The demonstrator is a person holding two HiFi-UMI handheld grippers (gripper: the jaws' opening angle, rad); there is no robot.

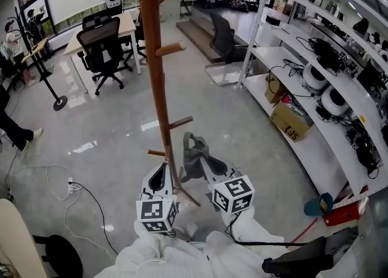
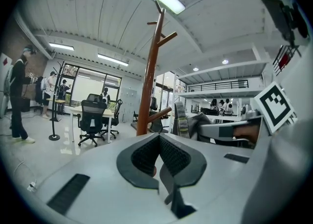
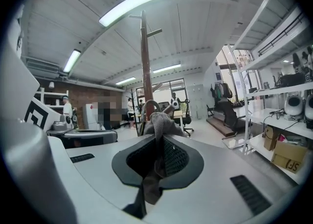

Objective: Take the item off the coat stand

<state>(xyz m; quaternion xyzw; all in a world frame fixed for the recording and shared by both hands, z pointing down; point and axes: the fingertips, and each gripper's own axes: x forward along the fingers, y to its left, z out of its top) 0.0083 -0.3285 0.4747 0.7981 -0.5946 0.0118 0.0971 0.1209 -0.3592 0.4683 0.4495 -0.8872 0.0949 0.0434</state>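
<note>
Grey fabric bag (image 1: 195, 158) pinched low beside the wooden coat stand (image 1: 156, 76)

Bag fabric is clamped between the jaws of the right gripper (image 3: 157, 155), with a tail hanging below the pads and the strap loop standing up just beside the pole, near its 2 low pegs (image 1: 180, 123). From above the loop looks clear of both pegs, though I cannot be sure. Left gripper (image 2: 159, 157) sits close to the pole, jaws together on nothing. By my reading the lift-off is nearly done; what is left is drawing the bag away from the stand.
</note>
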